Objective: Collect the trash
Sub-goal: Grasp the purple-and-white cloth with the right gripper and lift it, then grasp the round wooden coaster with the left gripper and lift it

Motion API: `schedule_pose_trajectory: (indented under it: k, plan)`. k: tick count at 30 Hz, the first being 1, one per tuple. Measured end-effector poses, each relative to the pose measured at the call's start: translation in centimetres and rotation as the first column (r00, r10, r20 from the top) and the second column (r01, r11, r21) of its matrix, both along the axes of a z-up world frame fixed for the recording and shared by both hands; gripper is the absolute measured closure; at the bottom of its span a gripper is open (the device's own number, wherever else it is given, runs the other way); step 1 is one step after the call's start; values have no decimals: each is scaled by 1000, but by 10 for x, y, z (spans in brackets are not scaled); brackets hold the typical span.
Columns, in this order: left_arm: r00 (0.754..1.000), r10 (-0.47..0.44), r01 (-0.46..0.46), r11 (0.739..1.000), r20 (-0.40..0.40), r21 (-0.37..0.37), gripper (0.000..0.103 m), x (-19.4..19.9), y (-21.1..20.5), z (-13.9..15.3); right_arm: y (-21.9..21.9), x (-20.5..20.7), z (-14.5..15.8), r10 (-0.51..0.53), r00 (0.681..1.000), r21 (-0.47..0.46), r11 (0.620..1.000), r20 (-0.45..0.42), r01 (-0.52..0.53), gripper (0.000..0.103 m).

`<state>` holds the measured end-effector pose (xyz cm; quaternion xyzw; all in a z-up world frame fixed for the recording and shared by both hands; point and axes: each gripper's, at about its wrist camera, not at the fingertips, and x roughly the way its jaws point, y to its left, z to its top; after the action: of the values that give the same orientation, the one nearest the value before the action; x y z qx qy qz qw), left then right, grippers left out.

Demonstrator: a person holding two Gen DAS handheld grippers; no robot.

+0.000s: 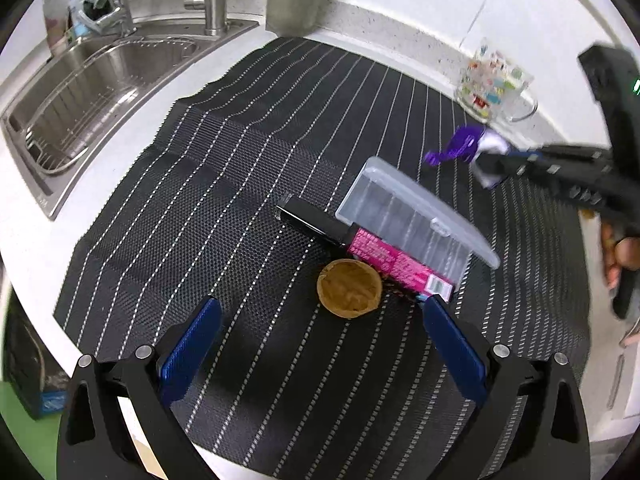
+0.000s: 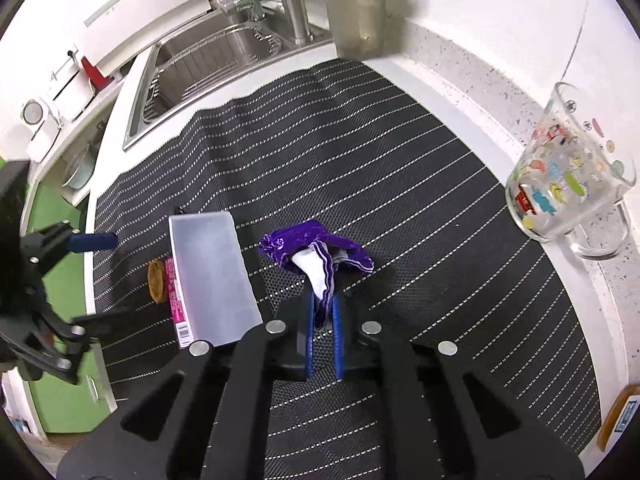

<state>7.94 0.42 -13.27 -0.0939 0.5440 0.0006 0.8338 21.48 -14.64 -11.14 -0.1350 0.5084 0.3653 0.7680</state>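
My left gripper is open, its blue fingers on either side of a brown walnut shell half lying on the black striped mat. Behind the shell lies a pink and black wrapper, partly under a clear plastic box. My right gripper is shut on a purple and white wrapper and holds it above the mat. The right gripper with the wrapper also shows in the left wrist view. The shell and box show left in the right wrist view.
A steel sink with a faucet is at the back left. A printed glass mug stands on the white counter at the right. A grey container stands at the back by the wall.
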Motion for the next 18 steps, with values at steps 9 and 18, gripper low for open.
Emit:
schedule_pose_trajectory:
  k: [9, 18]
  plan:
    - [998, -57, 55, 997, 25, 54, 24, 10, -4, -17, -8, 0, 3, -35, 999, 4, 999, 5, 35, 96]
    - [997, -62, 60, 998, 35, 37, 66, 13, -3, -15, -10, -4, 8, -44, 999, 8, 999, 9, 44, 96]
